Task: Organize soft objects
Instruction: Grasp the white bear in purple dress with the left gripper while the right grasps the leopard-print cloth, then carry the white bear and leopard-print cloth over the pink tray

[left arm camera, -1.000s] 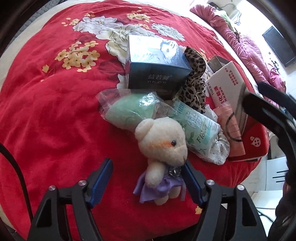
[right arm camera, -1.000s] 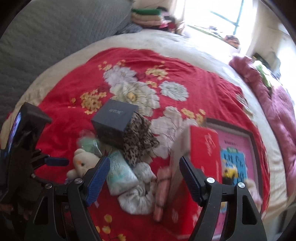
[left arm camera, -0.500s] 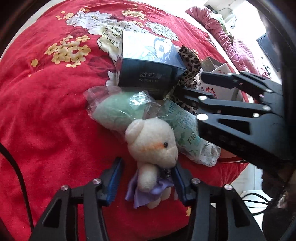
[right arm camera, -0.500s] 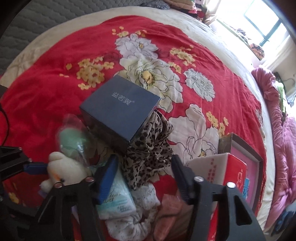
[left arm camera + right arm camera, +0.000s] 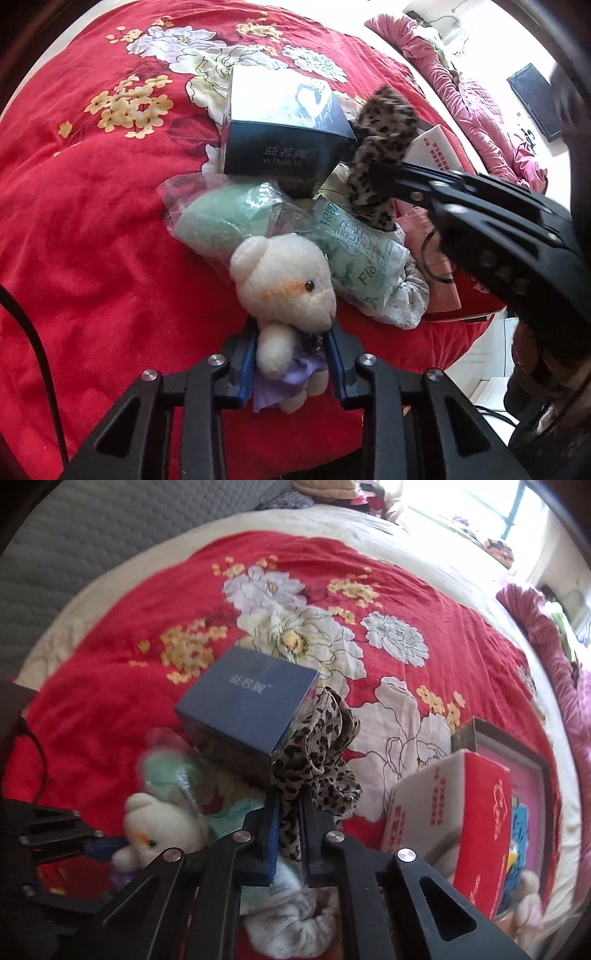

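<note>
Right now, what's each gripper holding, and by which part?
The left gripper pinches the teddy bear at its body, below the head. The right gripper clamps the leopard scarf at its lower end.

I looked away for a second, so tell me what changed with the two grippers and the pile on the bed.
The left gripper closed on the teddy bear. The right gripper came in and shut on the leopard-print scarf. The dark box and the tissue pack kept their places.
</note>
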`<state>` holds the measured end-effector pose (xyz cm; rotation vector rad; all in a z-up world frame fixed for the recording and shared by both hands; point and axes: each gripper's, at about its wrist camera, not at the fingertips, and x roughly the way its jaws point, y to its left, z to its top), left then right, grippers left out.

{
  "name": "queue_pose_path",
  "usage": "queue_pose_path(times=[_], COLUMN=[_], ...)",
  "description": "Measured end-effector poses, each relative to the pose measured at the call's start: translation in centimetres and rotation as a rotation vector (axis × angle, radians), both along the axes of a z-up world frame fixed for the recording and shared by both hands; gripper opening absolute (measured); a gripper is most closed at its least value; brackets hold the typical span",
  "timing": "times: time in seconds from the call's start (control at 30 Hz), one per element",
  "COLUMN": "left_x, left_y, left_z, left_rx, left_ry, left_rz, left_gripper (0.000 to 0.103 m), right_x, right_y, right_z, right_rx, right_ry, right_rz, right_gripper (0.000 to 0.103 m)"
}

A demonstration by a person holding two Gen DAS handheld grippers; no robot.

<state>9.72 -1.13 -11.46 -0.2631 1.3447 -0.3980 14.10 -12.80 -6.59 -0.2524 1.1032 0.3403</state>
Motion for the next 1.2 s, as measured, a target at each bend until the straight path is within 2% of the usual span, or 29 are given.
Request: queue_pose_path(times=[0.13, 0.5, 0.67, 0.93, 1.2], left_x=[-0.6, -1.7, -2.2, -2.4, -2.7], left_y=[0.3, -0.1, -0.6, -3.4, -5.8], left_z=[1.4, 6.3, 8.5, 12.9, 16.4], left_rx=[0.006, 0.033, 0.059, 0.101, 0.127], left_ry=[-0.033, -0.135, -0.183, -0.288, -0.358], left_rz=[-0.001, -0.009, -0.016, -0.057, -0.088], left_gripper=[0.032, 0.033, 0.032, 0.032, 0.032], right_x=[-0.9, -3.7, -4.9, -6.9, -8.8], right_y=[-1.4, -3.8, -4.8, -7.0, -9.7], right_z=[1.7, 5.9, 7.7, 11.4, 14.6], right_rx=[0.109, 0.214, 0.23, 0.268, 0.287], right_ry=[-0.002, -0.079, -0.114, -0.192, -0.267], right_rz=[-0.054, -0.123, -0.143, -0.171, -0.217], right_gripper=[0.008, 0.008, 0.008, 0.008, 0.008])
